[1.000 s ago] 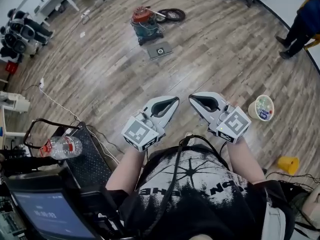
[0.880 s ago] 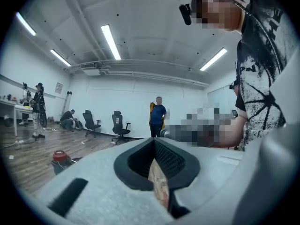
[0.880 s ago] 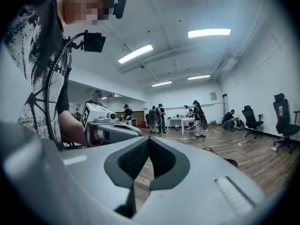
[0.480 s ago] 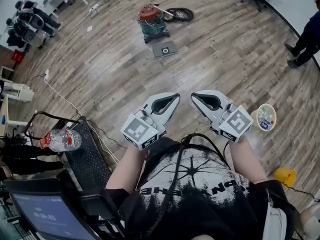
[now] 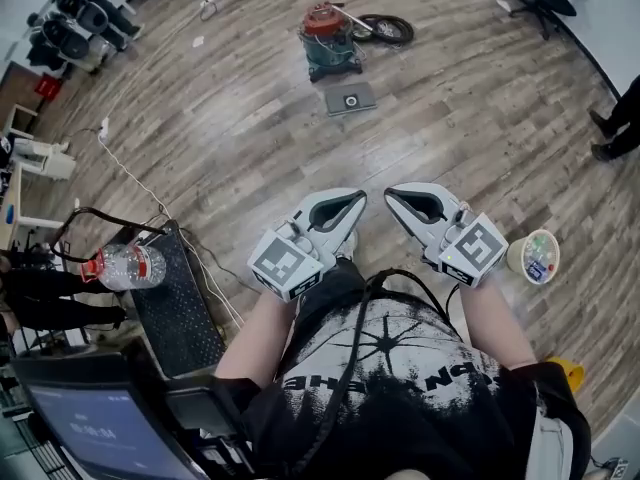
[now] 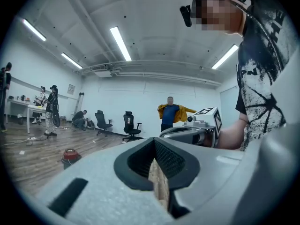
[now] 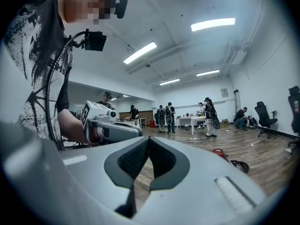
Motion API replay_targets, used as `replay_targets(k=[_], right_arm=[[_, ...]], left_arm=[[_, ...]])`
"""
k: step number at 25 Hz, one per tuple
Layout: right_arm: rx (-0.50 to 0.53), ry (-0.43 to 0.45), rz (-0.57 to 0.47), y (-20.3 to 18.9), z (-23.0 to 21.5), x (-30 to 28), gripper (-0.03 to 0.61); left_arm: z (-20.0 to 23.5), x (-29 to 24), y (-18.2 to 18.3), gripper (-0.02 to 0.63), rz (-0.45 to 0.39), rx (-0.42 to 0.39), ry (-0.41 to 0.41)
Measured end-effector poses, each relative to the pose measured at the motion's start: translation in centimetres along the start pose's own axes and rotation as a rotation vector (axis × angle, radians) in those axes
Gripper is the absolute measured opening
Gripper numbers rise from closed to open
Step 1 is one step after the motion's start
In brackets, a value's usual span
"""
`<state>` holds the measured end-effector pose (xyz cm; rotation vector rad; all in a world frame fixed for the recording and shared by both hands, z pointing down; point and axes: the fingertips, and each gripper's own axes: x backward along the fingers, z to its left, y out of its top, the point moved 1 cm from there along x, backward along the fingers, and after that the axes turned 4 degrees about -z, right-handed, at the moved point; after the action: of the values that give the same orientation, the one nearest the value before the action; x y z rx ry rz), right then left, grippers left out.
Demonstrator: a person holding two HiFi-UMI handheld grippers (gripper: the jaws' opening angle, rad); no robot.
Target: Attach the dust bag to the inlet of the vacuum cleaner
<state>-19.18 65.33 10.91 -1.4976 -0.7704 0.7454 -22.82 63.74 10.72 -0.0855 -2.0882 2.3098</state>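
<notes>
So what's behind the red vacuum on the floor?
A coiled black hose lies just behind the vacuum cleaner. Where the hose joins it is hidden by its body.

Far ahead of the jaws, the vacuum cleaner [image 5: 330, 40] was too small to show its inlet, and the flat grey square [image 5: 350, 99] before it was unclear. Off right, the edge cut a person [image 5: 622, 128].

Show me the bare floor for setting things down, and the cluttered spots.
Free: the wood floor between the dust bag and the left gripper and right gripper; also between the hose and the white tub. Crowded: lower left, round the black case, bottle and cable.
</notes>
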Motion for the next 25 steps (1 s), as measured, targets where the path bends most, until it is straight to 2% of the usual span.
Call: replay_targets(k=[7, 12, 17, 25], right_arm=[[-0.002, -0.01, 0.025, 0.3, -3.8, -5.6, 0.006], [0.007, -0.044, 0.028, 1.3, -8.3, -10.6, 0.006], [0.018, -0.082, 0.039, 1.4, -11.5, -14.5, 0.006], [0.032, -0.134, 0.044, 1.1, -14.8, -18.1, 0.007]], left_arm=[[6.6, -0.4, 0.3, -0.002, -0.01, 0.019, -0.01], [13.2, -1.6, 1.6, -0.002, -0.037, 0.045, -0.043], [18.6, -2.2, 1.9, -0.002, -0.029, 0.048, -0.07], [23.3, -3.4, 1.4, -0.002, -0.024, 0.044, -0.128]])
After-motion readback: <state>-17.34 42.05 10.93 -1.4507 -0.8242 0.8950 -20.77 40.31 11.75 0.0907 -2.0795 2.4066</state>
